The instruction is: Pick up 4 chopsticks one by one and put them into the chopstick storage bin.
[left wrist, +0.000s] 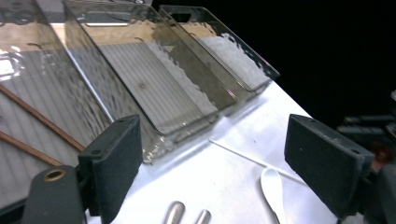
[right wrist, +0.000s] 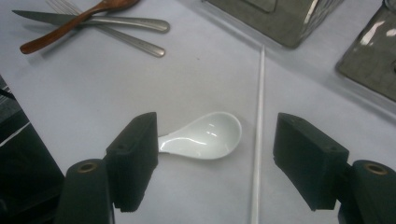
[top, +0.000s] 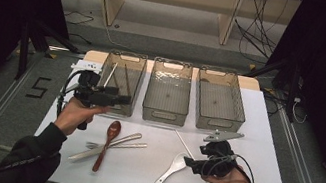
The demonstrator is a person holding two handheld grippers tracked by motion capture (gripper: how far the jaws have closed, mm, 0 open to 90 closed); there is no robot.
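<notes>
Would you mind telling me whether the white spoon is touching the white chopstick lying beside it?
Apart. The right gripper view shows a bare strip of table between the white spoon bowl and the white chopstick.

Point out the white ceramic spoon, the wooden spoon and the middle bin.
white ceramic spoon (right wrist: pixel 210 135), right gripper view, on the bowl.
wooden spoon (top: pixel 114 128), high view, on the bowl.
middle bin (top: pixel 164 115), high view, on the near end wall at its handle slot.

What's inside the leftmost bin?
Chopsticks lean inside the leftmost bin: two brown, one pale. The left gripper covers its near end, so more may be hidden there.
</notes>
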